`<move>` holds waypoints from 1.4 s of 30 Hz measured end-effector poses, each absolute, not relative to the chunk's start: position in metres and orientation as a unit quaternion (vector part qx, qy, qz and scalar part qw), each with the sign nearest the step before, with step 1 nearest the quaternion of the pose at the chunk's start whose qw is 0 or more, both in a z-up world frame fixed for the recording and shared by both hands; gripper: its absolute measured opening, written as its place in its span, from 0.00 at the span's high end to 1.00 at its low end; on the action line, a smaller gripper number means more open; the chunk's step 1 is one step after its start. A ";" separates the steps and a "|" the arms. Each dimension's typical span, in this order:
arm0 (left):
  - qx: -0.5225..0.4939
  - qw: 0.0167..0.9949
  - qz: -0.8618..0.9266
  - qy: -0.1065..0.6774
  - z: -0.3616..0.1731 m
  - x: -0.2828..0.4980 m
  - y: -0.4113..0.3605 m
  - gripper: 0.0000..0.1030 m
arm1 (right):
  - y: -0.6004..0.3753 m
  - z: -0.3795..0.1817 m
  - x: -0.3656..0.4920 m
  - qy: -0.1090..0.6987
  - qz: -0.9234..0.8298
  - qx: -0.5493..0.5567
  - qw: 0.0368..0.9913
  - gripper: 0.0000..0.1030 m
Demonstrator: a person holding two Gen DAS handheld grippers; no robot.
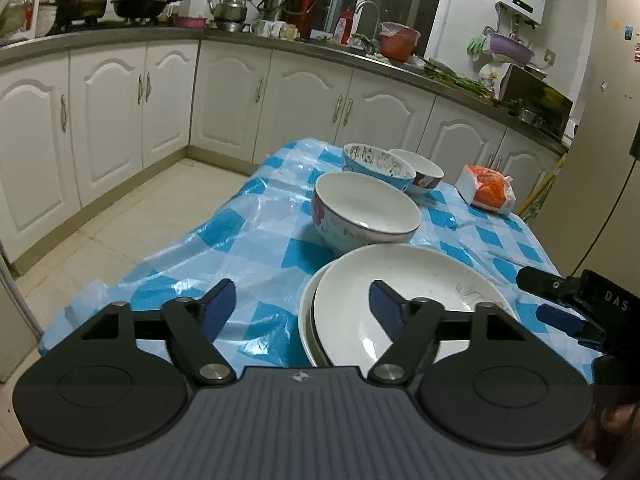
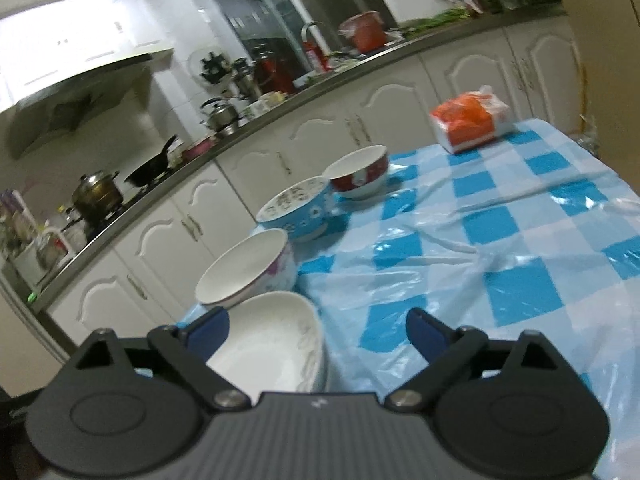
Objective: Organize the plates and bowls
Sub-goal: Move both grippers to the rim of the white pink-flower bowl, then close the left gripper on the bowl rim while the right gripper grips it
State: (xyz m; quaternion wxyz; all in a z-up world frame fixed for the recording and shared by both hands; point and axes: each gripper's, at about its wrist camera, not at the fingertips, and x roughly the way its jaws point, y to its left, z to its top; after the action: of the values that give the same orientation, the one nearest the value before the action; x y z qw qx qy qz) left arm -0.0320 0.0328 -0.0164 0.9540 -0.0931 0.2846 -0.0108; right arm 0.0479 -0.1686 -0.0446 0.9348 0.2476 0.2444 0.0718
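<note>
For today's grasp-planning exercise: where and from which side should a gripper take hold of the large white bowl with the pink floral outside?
Probably by the rim of the large white bowl, one finger inside and one outside the wall. It stands upright, mouth open upward. Come from its free left side in the left wrist view; the stacked plates crowd the near side and the blue bowl the far side.

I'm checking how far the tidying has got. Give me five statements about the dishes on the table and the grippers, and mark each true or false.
1. The plates sit stacked at the near edge of the table. True.
2. The white bowl with the floral outside is nested inside the blue bowl. False: it stands by itself on the cloth, between the plates and the blue bowl.
3. The left gripper holds a plate. False: its fingers are spread and grip nothing.
4. An orange and white packet lies at the far end of the table. True.
5. The right gripper is shut on a bowl. False: it is open and empty.
</note>
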 end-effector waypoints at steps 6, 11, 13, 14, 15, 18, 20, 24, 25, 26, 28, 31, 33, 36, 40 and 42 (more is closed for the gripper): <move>-0.094 0.956 -0.004 0.277 -0.002 -0.026 0.032 0.01 | -0.184 -0.040 0.043 0.252 0.075 0.275 0.925 0.04; -0.106 0.956 -0.008 0.274 0.006 0.016 0.033 0.00 | -0.190 -0.034 0.044 0.253 0.078 0.279 0.923 0.02; -0.120 0.955 0.000 0.270 0.005 0.038 0.036 0.00 | -0.190 -0.035 0.047 0.254 0.078 0.283 0.922 0.02; -0.125 0.954 0.000 0.272 0.004 0.049 0.038 0.00 | -0.191 -0.037 0.049 0.257 0.076 0.286 0.920 0.02; -0.130 0.953 -0.002 0.275 0.002 0.059 0.039 0.00 | -0.191 -0.039 0.053 0.264 0.073 0.290 0.917 0.02; -0.119 0.955 -0.007 0.271 -0.003 0.085 0.040 0.00 | -0.190 -0.042 0.065 0.280 0.068 0.289 0.913 0.02; -0.108 0.957 -0.017 0.267 -0.007 0.097 0.039 0.00 | -0.187 -0.042 0.074 0.288 0.063 0.280 0.913 0.02; -0.105 0.961 -0.018 0.255 -0.021 0.114 0.042 0.00 | -0.181 -0.041 0.093 0.306 0.065 0.269 0.911 0.01; -0.106 0.961 -0.019 0.255 -0.026 0.118 0.043 0.00 | -0.179 -0.041 0.097 0.309 0.067 0.267 0.910 0.01; -0.106 0.960 -0.019 0.257 -0.030 0.121 0.043 0.00 | -0.177 -0.040 0.104 0.312 0.069 0.265 0.910 0.01; -0.109 0.957 -0.024 0.266 -0.038 0.129 0.046 0.00 | -0.173 -0.038 0.116 0.317 0.077 0.263 0.908 0.01; -0.119 0.953 -0.042 0.274 -0.042 0.133 0.050 0.00 | -0.168 -0.036 0.134 0.318 0.092 0.266 0.905 0.01; -0.132 0.946 -0.046 0.292 -0.042 0.138 0.054 0.00 | -0.164 -0.034 0.146 0.321 0.102 0.267 0.903 0.02; -0.157 0.934 -0.062 0.313 -0.044 0.142 0.062 0.00 | -0.158 -0.033 0.164 0.328 0.111 0.270 0.898 0.10; -0.171 0.931 -0.070 0.316 -0.048 0.144 0.067 0.00 | -0.152 -0.035 0.183 0.339 0.121 0.279 0.890 0.17; -0.172 0.930 -0.075 0.316 -0.049 0.146 0.066 0.00 | -0.147 -0.036 0.191 0.346 0.121 0.273 0.890 0.24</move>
State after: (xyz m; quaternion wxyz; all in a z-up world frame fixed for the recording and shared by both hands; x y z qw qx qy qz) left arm 0.1460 0.0655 -0.0492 0.9299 -0.1720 0.3162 -0.0750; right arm 0.1909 -0.1472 -0.0359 0.8896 0.2731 0.3456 0.1208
